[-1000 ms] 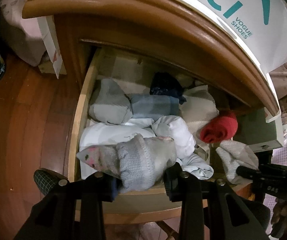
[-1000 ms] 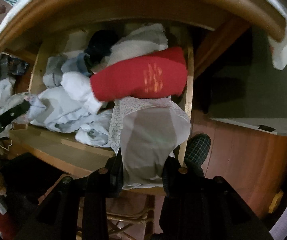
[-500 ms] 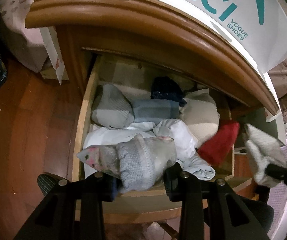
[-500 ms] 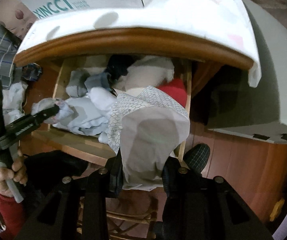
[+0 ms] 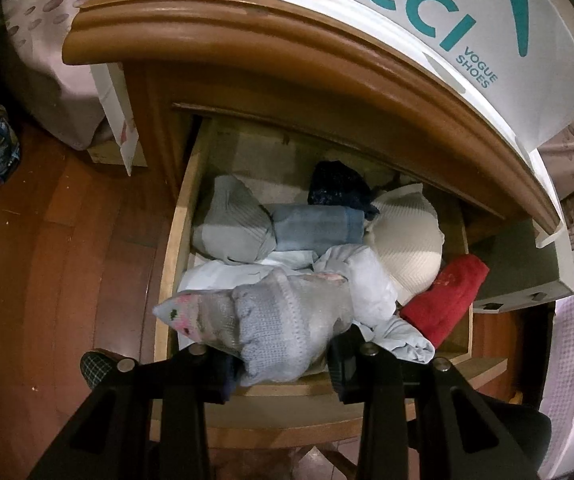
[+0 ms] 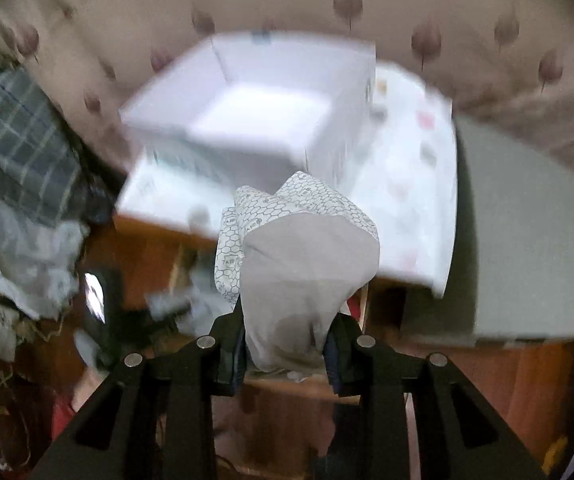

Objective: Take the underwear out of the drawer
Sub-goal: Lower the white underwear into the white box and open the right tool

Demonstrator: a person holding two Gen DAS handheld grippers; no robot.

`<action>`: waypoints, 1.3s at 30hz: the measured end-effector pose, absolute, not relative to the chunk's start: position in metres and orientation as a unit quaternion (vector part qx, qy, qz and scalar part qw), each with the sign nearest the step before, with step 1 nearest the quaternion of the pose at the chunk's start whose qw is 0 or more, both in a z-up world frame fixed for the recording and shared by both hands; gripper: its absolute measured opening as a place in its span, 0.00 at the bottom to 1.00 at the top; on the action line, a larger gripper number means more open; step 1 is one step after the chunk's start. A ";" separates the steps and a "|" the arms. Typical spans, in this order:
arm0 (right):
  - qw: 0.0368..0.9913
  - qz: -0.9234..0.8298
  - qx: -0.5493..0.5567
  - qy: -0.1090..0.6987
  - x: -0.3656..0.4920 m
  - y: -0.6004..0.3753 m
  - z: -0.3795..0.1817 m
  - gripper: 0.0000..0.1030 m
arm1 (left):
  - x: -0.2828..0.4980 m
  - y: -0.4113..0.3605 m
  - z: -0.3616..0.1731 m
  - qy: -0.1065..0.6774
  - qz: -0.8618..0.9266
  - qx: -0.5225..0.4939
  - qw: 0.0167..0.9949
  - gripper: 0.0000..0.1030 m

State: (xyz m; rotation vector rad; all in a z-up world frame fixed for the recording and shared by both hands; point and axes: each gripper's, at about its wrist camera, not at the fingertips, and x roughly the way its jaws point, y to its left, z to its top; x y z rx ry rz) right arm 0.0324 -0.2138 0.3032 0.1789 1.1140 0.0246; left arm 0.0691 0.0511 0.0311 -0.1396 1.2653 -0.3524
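Observation:
In the left wrist view the open wooden drawer (image 5: 173, 264) of the nightstand holds several folded garments. My left gripper (image 5: 283, 360) is shut on a grey knitted bundle with pink marks (image 5: 279, 320), held over the drawer's front edge. In the right wrist view my right gripper (image 6: 287, 348) is shut on grey and white hexagon-patterned underwear (image 6: 303, 264), held high in front of the nightstand, above the drawer.
The drawer holds a red roll (image 5: 447, 300), a cream knit piece (image 5: 407, 244), a blue roll (image 5: 319, 228) and a dark item (image 5: 339, 188). A white shoe box (image 6: 255, 108) sits on the nightstand top. A grey box (image 6: 527, 240) stands to the right. The wooden floor (image 5: 67, 240) lies to the left.
My right gripper has lifted the patterned underwear up and out of the drawer, now facing the nightstand top. It has left the left wrist view. My left gripper has risen slightly with its bundle.

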 end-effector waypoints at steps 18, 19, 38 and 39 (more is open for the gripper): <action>0.845 -0.041 0.043 0.531 0.200 -0.170 0.269 0.28 | 0.068 0.047 0.036 0.580 -0.178 -0.067 0.792 0.34; 0.842 -0.045 0.044 0.536 0.204 -0.170 0.263 0.28 | 0.068 0.047 0.037 0.579 -0.178 -0.066 0.793 0.34; 0.795 -0.103 -0.039 0.597 0.196 -0.197 0.222 0.29 | 0.069 0.046 0.033 0.584 -0.174 -0.073 0.789 0.34; 0.794 -0.107 -0.043 0.597 0.197 -0.199 0.221 0.29 | 0.069 0.046 0.033 0.584 -0.174 -0.074 0.789 0.34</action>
